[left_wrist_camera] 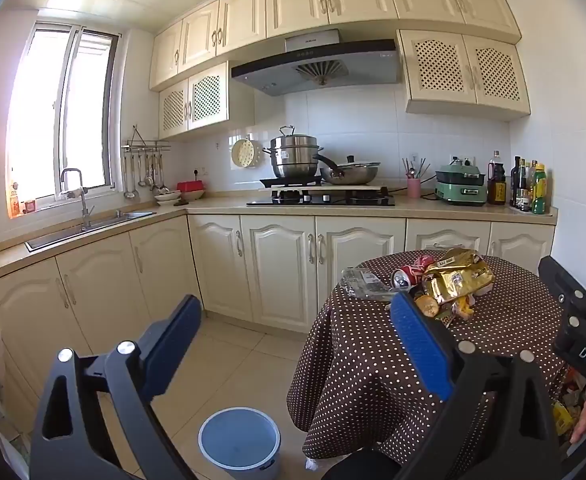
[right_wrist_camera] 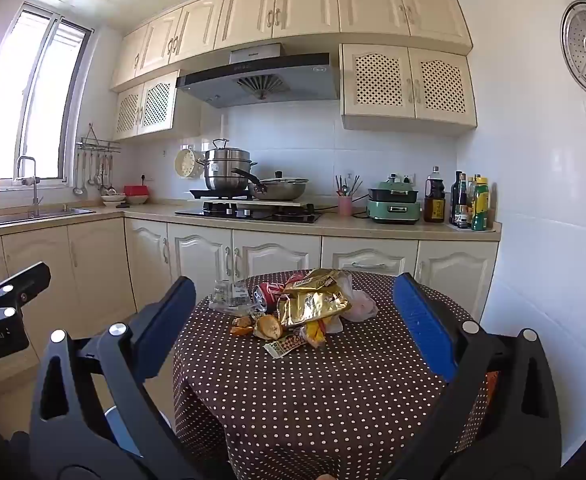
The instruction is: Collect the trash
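Note:
A pile of trash lies on a round table with a brown polka-dot cloth (right_wrist_camera: 333,392): a gold foil bag (right_wrist_camera: 313,300), a crushed red can (right_wrist_camera: 267,294), a clear plastic wrapper (right_wrist_camera: 229,294), a white plastic bag (right_wrist_camera: 359,304), fruit peel (right_wrist_camera: 269,326) and small wrappers. The pile also shows in the left wrist view, with the gold bag (left_wrist_camera: 457,278) and the can (left_wrist_camera: 407,276). A blue-grey bin (left_wrist_camera: 239,442) stands on the floor left of the table. My left gripper (left_wrist_camera: 297,344) is open and empty, above the floor. My right gripper (right_wrist_camera: 293,332) is open and empty, short of the pile.
Cream kitchen cabinets and a counter run along the back and left walls, with a sink (left_wrist_camera: 89,226), a hob with pots (left_wrist_camera: 321,196) and bottles (left_wrist_camera: 529,188). Tiled floor (left_wrist_camera: 245,356) lies between the table and the cabinets.

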A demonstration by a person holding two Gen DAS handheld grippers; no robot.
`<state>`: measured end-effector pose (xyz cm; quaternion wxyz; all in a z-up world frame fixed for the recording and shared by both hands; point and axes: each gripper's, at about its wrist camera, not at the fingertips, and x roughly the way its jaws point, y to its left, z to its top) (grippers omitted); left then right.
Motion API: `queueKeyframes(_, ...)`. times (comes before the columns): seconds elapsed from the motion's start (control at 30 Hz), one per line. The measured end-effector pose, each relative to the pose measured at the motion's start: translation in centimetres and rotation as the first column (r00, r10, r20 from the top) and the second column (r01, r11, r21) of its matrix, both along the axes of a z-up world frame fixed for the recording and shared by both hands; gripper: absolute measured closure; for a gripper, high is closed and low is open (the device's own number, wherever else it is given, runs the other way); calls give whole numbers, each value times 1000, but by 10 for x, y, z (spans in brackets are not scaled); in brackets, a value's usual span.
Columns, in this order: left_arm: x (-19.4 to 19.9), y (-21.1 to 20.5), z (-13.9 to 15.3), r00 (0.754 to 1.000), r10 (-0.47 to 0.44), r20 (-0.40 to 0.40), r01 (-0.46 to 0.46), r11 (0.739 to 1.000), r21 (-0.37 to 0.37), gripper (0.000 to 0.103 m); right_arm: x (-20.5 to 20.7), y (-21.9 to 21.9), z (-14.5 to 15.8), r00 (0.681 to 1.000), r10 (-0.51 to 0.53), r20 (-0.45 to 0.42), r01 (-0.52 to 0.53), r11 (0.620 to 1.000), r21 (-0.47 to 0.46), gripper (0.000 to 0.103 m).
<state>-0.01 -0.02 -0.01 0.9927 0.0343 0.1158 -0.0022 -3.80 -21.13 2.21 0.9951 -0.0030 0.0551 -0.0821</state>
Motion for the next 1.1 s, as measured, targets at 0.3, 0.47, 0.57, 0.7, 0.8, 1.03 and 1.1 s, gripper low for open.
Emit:
queueKeyframes(0.3,1,-1,0,1000,1,-6,-1,1000,-1,9,1,0,0,1000,2,-5,-2,1000,-3,6)
queueKeyframes(0.47,-1,-1,-1,1000,1,-4,-1,1000,-1,9,2,-1,2,1000,2,-8,-2,1000,-4,6)
queueKeyframes(0.57,0,-1,0,1000,1,-6,-1,1000,0,9,3,1,-4,1000,4,-11,-4,1000,-5,6)
queueKeyframes(0.7,0,-1,0,1000,1,-6,-1,1000,0,9,5,4,-2,1000,6,-13,-6,1000,-5,6)
queueKeyframes(0.8,0,-1,0,1000,1,-7,-1,1000,1,9,9,5,-5,1000,6,-15,-6,1000,-5,6)
queueKeyframes(1.03,2,-2,-5,1000,0,-8,0,1000,-1,9,11,2,-7,1000,8,-19,-8,1000,-6,6)
queueKeyframes(1.1,2,-2,-5,1000,-1,-7,1,1000,0,9,10,2,-8,1000,7,-18,-7,1000,-6,6)
